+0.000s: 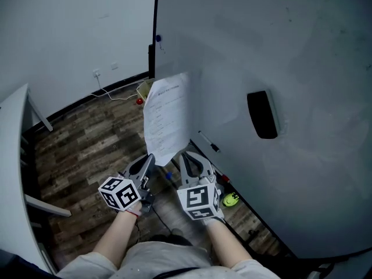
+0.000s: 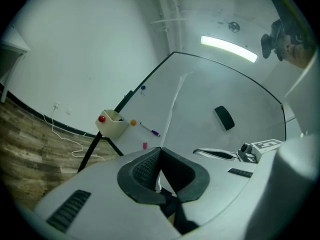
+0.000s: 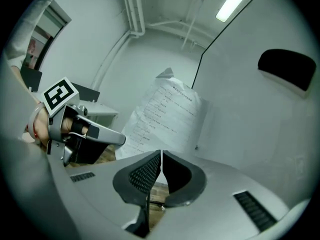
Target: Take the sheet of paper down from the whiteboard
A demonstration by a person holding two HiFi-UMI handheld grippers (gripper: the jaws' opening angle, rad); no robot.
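Note:
The printed sheet of paper (image 1: 167,116) stands upright in front of the whiteboard (image 1: 302,51), bowed away from it, its top corner crumpled. My left gripper (image 1: 151,157) is shut on the sheet's lower left edge. In the left gripper view the sheet (image 2: 173,106) shows edge-on as a thin white line running into the closed pads of the left gripper (image 2: 160,156). My right gripper (image 1: 184,156) is shut on the lower right edge. The right gripper view shows the sheet (image 3: 167,111) rising from the closed pads of the right gripper (image 3: 161,159).
On the board sit a black eraser (image 1: 263,115), a marker (image 1: 207,141) and a small blue magnet (image 1: 158,38). A yellowish holder (image 2: 112,123) with a red ball hangs at the board's corner. A white table (image 1: 11,156) stands at the left, with a cable (image 1: 116,95) on the wooden floor.

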